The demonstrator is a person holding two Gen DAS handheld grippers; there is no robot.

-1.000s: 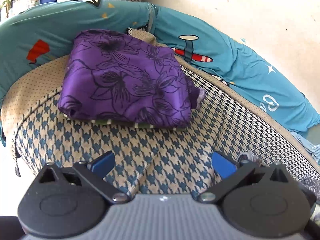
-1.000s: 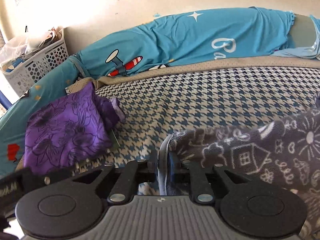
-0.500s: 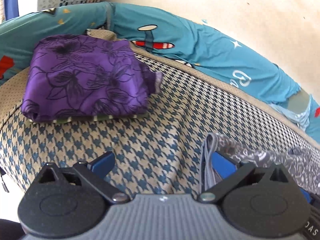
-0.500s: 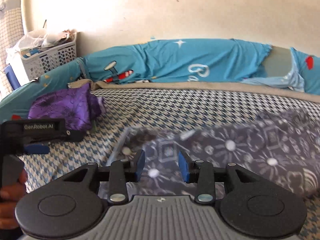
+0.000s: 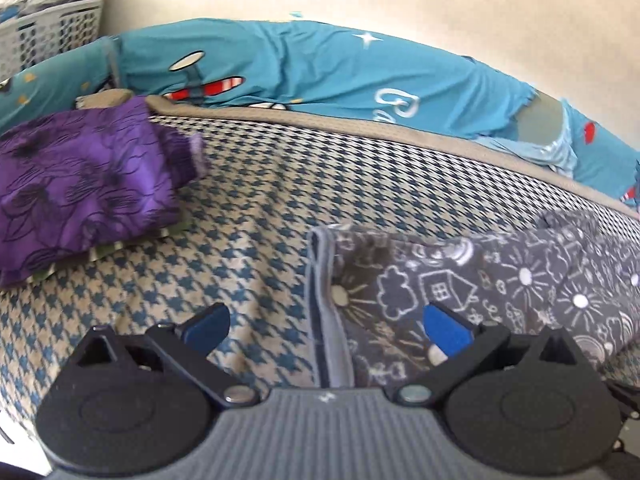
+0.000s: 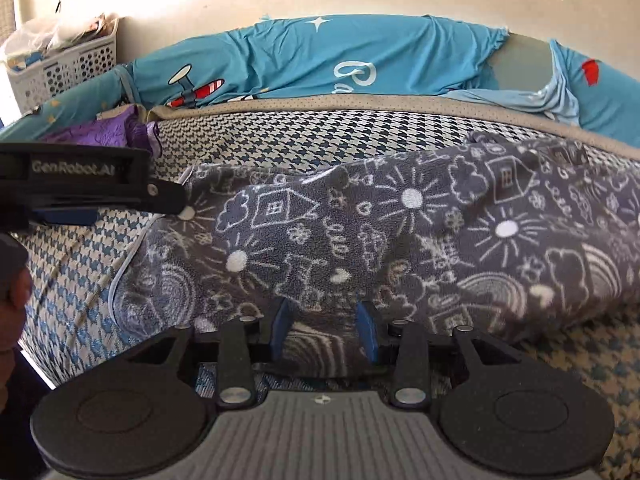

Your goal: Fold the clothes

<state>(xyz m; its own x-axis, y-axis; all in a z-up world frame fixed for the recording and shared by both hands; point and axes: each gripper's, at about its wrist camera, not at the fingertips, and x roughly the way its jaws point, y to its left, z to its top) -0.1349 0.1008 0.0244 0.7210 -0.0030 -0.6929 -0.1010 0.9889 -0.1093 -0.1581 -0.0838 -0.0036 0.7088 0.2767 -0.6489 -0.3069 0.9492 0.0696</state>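
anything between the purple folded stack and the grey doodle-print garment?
Nothing: bare houndstooth cover separates the purple folded stack from the grey doodle-print garment. The left wrist view shows it best.

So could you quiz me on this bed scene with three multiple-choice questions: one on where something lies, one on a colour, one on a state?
1. Where does the purple cloth lie relative to the grey garment?
A. To its left
B. On top of it
C. Under it

2. What colour is the bolster along the wall?
A. Red
B. Turquoise
C. Yellow

3. How does the left gripper stand?
A. Open
B. Shut on the purple cloth
C. Out of view

Answers: 1 A, they lie apart on the blanket; 2 B, turquoise with printed planes; 3 A, its blue pads stand wide apart.
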